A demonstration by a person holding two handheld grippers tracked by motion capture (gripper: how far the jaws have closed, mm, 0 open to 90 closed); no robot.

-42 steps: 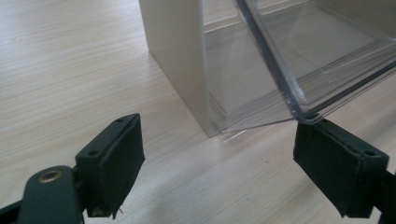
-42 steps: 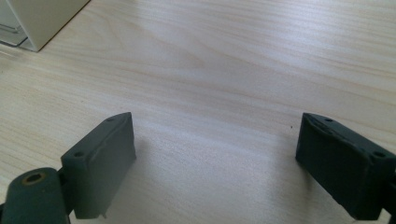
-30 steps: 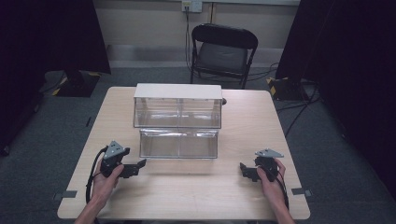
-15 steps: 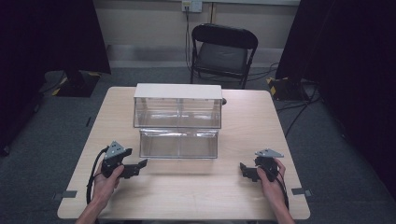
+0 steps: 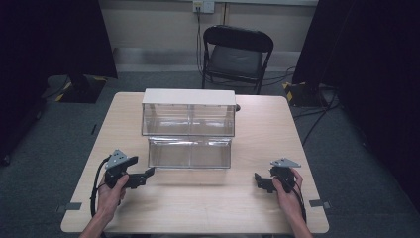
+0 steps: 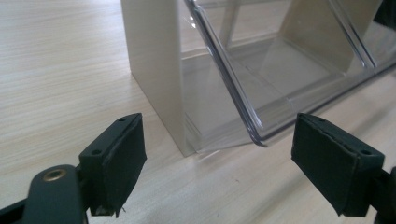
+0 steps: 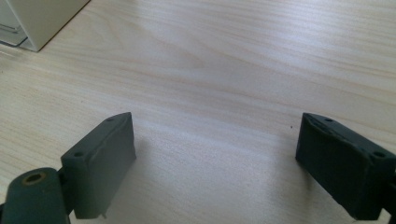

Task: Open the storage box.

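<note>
The clear plastic two-tier bin organiser with a beige frame (image 5: 188,130) stands at the middle of the pale wooden table (image 5: 198,208), its long axis running from 9 to 3 o'clock across the high view. Its lower clear tilt-out bins (image 5: 190,152) face the person at 6 o'clock.

The left tool (image 5: 146,173) lies just beside the organiser's front left corner, at about 7 o'clock from it, and points toward 3 o'clock along the front. In the left gripper view that beige corner post (image 6: 156,70) and the rounded lip of the near clear bin (image 6: 254,133) sit just ahead, between the spread jaws. The jaws stand wide apart and hold nothing.

The right tool (image 5: 258,180) rests near 4 o'clock from the organiser, well apart from it, pointing toward 9 o'clock. Its jaws are likewise spread wide and empty, with bare table between them.

Judging from this, the left tool is the nearer one, and the bin lip is the likely first target.
</note>
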